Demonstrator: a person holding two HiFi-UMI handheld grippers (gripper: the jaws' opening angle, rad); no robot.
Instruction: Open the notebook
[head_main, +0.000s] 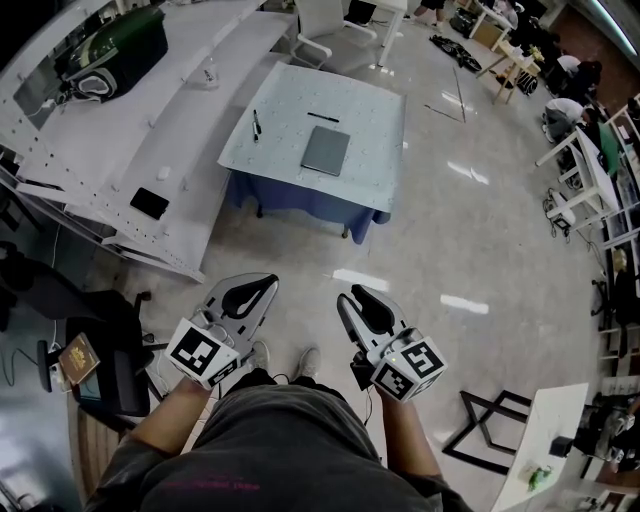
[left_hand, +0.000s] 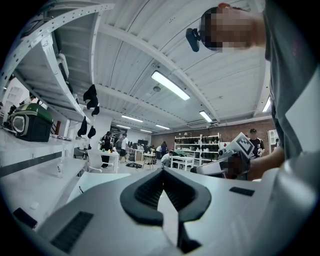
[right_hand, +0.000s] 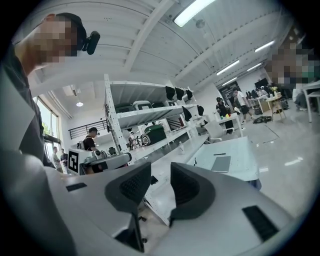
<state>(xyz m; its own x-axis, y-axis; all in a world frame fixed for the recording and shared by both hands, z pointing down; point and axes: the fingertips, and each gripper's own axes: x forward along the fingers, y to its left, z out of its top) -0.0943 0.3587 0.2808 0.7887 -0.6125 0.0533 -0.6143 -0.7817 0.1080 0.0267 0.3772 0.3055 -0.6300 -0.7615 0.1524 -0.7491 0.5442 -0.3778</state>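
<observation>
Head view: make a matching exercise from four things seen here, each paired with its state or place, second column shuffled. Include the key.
1. notebook
2. green case
3. left hand-held gripper
4. right hand-held gripper

A. jaws apart, nothing between them
B. closed, lying flat on the table
C. jaws together, empty
D. on the white bench

Pairs: 1-B, 2-D, 3-C, 4-A
</observation>
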